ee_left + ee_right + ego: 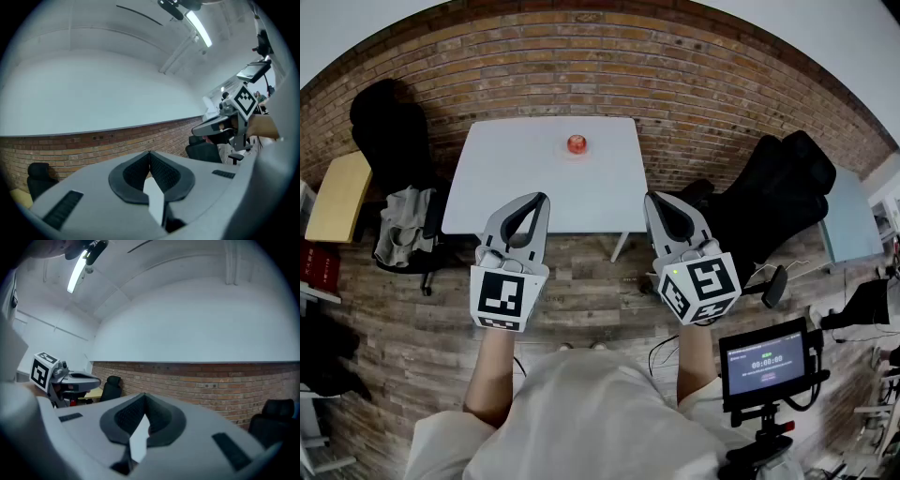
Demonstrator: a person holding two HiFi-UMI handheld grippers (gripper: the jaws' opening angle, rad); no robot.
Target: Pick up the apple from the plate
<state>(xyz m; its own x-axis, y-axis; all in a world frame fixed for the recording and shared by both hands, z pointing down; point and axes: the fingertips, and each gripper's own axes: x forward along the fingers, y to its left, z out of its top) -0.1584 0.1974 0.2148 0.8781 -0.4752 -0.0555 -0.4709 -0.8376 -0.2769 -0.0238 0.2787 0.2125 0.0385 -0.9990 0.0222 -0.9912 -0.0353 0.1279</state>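
A red apple (577, 143) rests on a small plate (577, 154) near the far edge of a white table (516, 187) in the head view. Both grippers hover level over the wooden floor, short of the table's near edge. My left gripper (543, 199) is shut with its jaw tips touching and nothing between them; in its own view the left gripper (149, 153) points at the brick wall. My right gripper (650, 199) is shut and empty too, and the right gripper (143, 395) faces the same wall. Neither gripper view shows the apple.
A black office chair (394, 127) with grey cloth stands left of the table, next to a yellow desk (339, 197). Another black chair (783, 192) sits to the right. A tripod-mounted screen (767, 361) stands at my lower right. Behind the table runs a brick wall (694, 84).
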